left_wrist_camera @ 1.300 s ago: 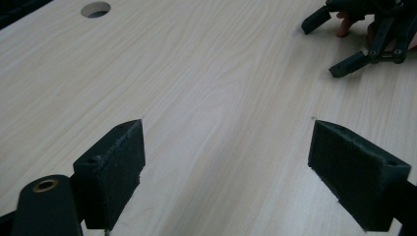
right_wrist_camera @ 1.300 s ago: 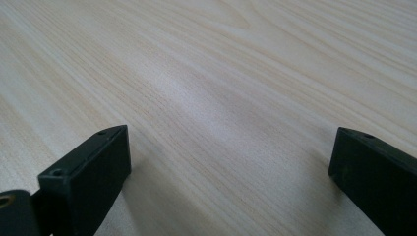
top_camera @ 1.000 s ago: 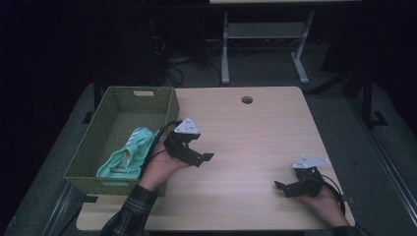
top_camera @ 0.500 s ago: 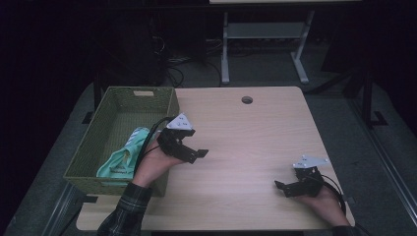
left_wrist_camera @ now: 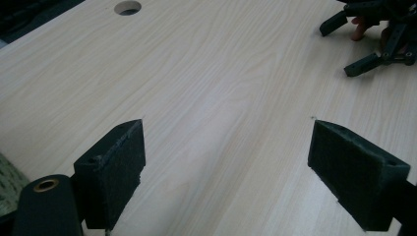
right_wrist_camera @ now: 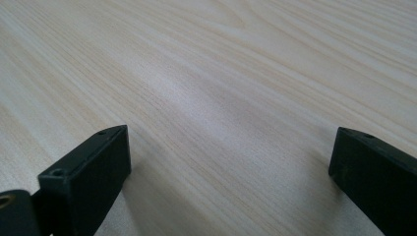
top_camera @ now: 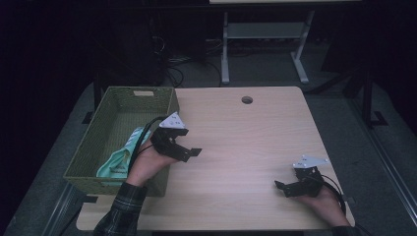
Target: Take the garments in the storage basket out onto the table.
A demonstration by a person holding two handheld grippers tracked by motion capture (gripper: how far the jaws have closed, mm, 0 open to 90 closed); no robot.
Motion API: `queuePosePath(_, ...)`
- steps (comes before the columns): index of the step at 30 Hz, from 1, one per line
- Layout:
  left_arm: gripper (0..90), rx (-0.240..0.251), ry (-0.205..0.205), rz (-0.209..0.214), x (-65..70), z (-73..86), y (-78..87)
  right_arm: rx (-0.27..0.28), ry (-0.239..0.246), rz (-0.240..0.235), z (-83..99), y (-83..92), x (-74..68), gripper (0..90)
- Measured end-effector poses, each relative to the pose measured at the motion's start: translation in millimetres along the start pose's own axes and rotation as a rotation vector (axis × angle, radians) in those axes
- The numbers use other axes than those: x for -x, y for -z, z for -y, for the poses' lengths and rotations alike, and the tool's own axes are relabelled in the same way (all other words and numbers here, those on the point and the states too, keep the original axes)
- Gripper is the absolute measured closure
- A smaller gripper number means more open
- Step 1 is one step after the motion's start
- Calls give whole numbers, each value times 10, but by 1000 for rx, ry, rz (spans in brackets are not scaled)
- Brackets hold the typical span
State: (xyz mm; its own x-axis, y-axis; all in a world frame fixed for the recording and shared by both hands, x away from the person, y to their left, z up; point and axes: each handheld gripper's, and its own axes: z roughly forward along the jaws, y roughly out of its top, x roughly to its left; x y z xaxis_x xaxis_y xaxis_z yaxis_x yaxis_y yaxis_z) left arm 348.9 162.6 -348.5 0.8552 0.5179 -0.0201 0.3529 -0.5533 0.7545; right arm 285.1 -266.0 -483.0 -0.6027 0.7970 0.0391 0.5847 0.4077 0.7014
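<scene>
Cloth (top_camera: 119, 158), pale green, is found lying inside the woven basket (top_camera: 91, 152) at the bench's (top_camera: 246, 147) left edge, so the putting-away is judged done. The left gripper (top_camera: 189, 146) is held over the bench just beside the basket, jaws spread wide with nothing between them. The right gripper (top_camera: 286, 188) is seen low at the near right corner, jaws likewise wide apart and empty. No other loose item is seen on the bench; little appears left.
</scene>
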Motion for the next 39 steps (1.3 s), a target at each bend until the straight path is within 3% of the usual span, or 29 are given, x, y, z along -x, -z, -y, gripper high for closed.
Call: queuePosePath(39,142,7,80,-68,-290,269,297,3,2,-1,-1,-1,2,18)
